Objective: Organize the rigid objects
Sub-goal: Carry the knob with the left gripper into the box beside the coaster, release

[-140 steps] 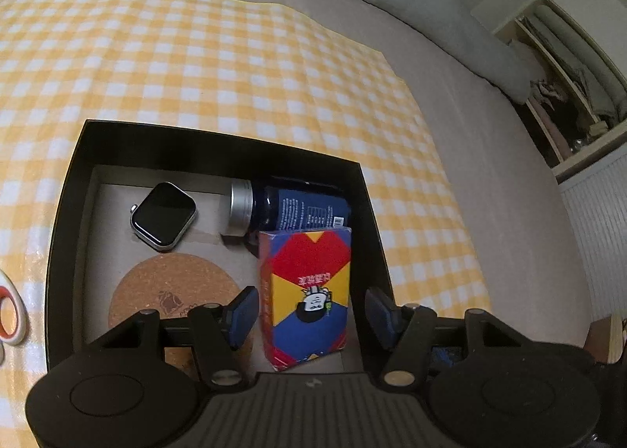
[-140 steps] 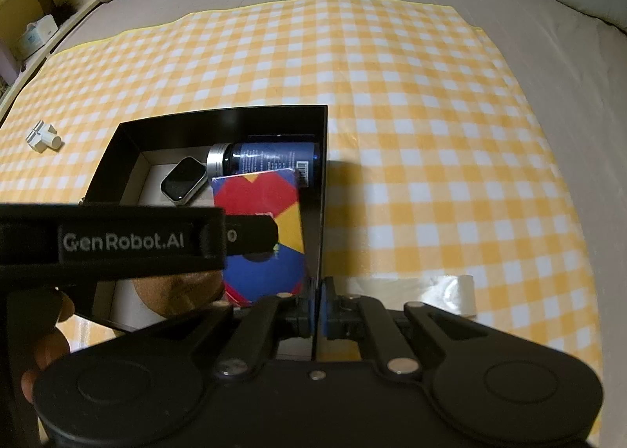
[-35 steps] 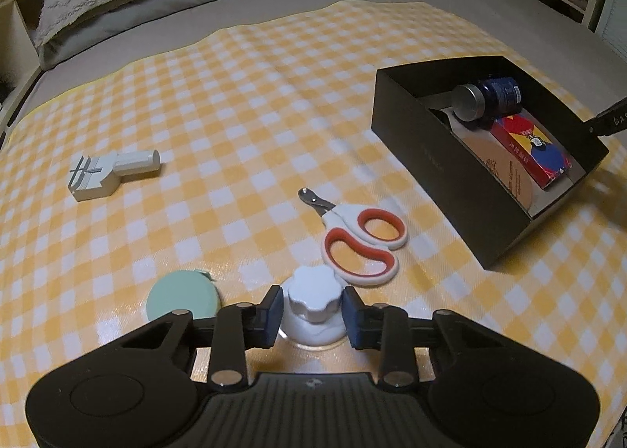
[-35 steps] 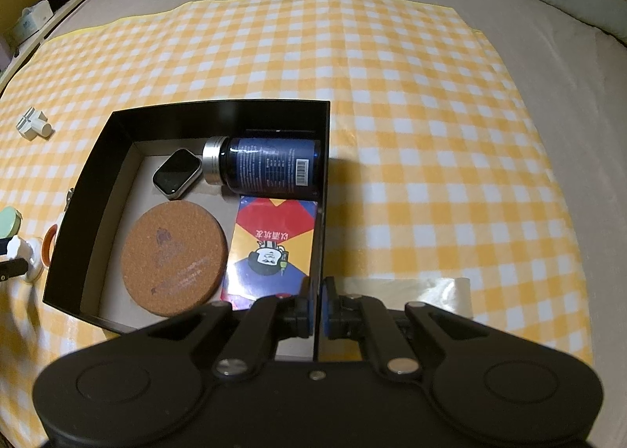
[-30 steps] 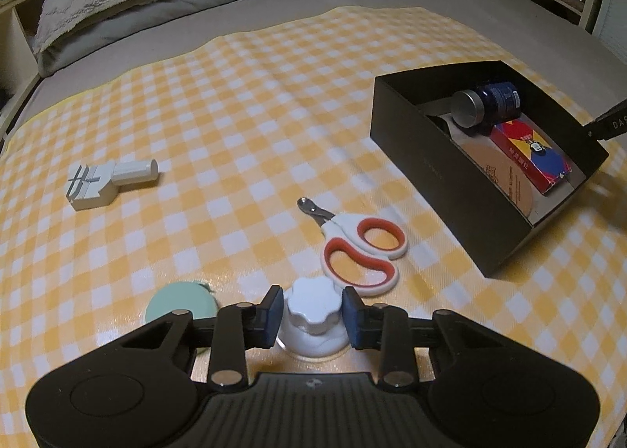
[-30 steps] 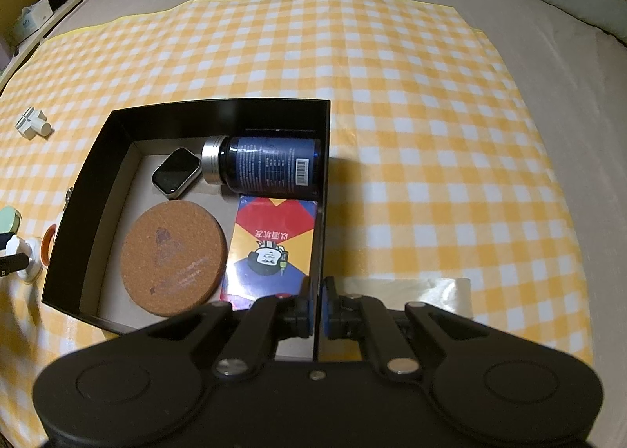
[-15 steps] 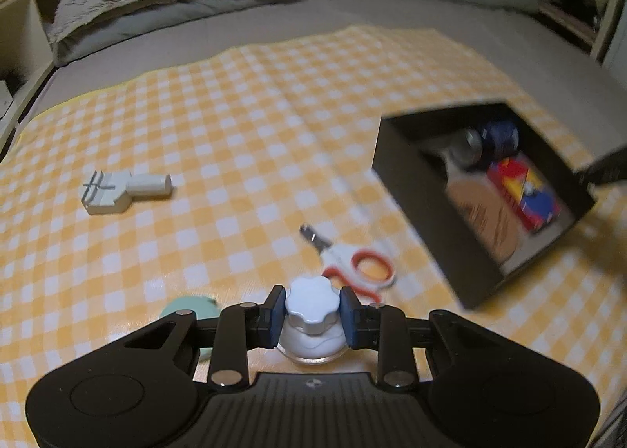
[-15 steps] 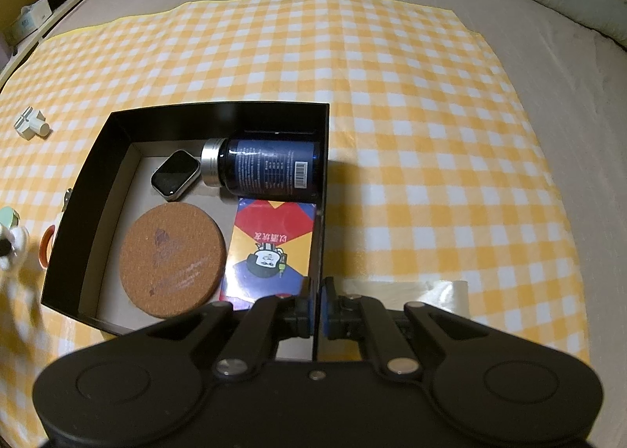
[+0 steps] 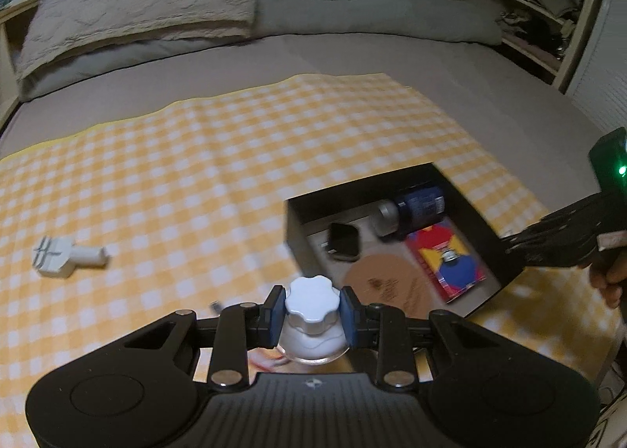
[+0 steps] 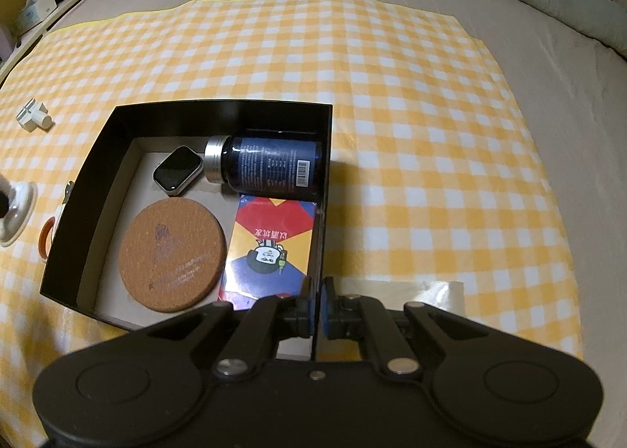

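Lifted off the cloth since a sec ago: left gripper (image 9: 312, 311) clamps white knob (image 9: 311, 301), box (image 9: 294, 228) ahead-right. Right gripper (image 10: 316, 309) pinched on box wall. Risk: knob's rounded, could slip w/ fast swing.

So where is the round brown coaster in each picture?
Left wrist view: the coaster lies in the black box, right of centre, just beyond the white knob held in the left gripper.
Right wrist view: the coaster is lower left of centre, on the box floor.
Shared landmark: the colourful card box lies beside it in both.
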`<state>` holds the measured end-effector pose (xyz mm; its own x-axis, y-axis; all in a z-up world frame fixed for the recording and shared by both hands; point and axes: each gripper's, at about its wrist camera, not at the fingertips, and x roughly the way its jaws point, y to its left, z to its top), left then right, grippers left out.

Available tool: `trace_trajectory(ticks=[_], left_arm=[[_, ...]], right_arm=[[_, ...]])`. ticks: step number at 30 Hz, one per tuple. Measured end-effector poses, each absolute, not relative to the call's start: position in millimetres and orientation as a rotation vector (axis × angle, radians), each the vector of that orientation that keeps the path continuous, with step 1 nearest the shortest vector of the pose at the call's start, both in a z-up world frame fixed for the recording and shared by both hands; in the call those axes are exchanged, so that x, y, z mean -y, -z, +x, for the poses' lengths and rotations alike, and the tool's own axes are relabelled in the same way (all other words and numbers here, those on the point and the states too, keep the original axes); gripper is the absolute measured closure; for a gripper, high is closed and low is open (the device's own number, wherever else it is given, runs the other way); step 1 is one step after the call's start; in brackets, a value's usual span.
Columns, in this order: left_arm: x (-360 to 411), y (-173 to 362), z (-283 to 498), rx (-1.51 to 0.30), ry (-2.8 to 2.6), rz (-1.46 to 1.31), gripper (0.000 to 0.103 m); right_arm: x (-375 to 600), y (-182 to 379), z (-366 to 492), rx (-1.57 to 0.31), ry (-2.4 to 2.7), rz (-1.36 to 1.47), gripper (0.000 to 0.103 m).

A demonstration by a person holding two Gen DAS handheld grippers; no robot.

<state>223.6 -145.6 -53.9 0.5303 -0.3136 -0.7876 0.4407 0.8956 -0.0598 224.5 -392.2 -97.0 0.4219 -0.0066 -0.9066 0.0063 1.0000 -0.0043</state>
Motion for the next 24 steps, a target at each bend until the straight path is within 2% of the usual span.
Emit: trace_trajectory(ticks=[8,24], left_arm=[[188.8,55.5,224.8,-0.914,0.521,0.153,0.072],[257.8,97.7,232.0,-1.005,0.559,0.204,0.071]], right_arm=[[393.3,96.9,224.7,-1.137,0.009,0.01,0.099],[392.4,97.5,225.0,-1.152,0.005,0.012,0.099]])
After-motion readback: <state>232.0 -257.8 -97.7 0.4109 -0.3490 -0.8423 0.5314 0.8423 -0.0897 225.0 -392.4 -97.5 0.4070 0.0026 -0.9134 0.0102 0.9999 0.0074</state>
